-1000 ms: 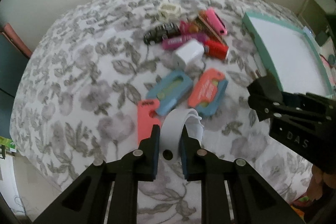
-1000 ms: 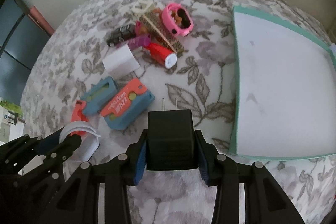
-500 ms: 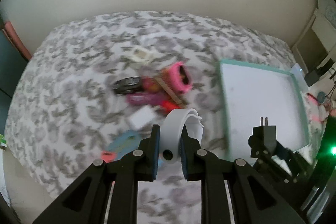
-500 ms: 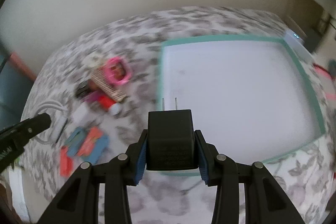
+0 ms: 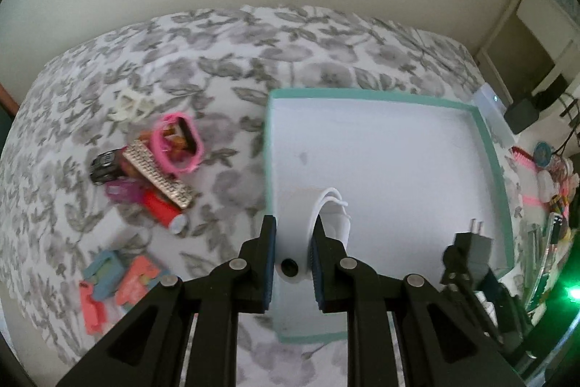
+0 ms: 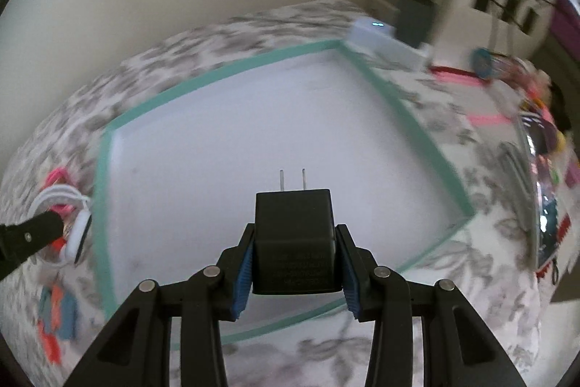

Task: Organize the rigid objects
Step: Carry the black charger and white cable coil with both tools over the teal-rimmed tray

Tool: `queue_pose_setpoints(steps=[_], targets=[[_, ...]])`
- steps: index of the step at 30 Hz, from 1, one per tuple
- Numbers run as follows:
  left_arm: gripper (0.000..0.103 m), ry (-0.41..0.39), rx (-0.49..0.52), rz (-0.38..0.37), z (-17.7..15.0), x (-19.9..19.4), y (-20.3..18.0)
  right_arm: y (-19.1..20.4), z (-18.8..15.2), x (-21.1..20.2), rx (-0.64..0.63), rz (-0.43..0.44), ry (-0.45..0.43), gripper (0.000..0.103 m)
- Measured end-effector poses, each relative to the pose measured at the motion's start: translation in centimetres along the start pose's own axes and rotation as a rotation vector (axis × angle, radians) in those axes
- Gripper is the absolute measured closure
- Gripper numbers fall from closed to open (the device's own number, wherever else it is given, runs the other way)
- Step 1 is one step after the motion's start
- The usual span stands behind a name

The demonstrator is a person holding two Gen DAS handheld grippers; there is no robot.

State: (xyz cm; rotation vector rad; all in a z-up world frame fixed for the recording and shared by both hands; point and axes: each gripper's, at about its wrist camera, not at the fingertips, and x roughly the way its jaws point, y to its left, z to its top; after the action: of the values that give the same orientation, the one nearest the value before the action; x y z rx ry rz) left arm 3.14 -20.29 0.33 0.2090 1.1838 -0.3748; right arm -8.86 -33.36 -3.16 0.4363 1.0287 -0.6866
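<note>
**Both loads hang over the tray, ready to go down**

The bed (image 5: pixel 326 38) carries the teal-rimmed tray (image 6: pixel 224 71) toward its right edge. The right gripper (image 6: pixel 295 263) clamps a black charger (image 6: pixel 293 242), prongs forward, above the tray's middle. The left gripper (image 5: pixel 291 263), pinching a white band (image 5: pixel 328 213), hangs over the tray's left rim

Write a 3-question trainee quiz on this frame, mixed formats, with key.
1. True or false: the right gripper is shut on the black plug adapter.
2. What does the left gripper hold? A) red tube B) white band C) pink case
3. Fill in: the white tray has a ____ rim.

Key:
1. True; its prongs point away from the camera.
2. B, the white band.
3. Teal.
</note>
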Motion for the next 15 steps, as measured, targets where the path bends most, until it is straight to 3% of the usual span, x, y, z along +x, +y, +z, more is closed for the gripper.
queue_pose_setpoints(steps=[6,15], targets=[[0.085,0.003,0.032,-0.004,-0.3,2.0,-1.5,-1.6,0.3,0.2,0.040,-0.037,-0.024,0.059],[0.084,-0.017,0.056,-0.018,-0.8,2.7,-1.8,-1.3,0.0,1.3,0.011,-0.043,0.013,0.059]])
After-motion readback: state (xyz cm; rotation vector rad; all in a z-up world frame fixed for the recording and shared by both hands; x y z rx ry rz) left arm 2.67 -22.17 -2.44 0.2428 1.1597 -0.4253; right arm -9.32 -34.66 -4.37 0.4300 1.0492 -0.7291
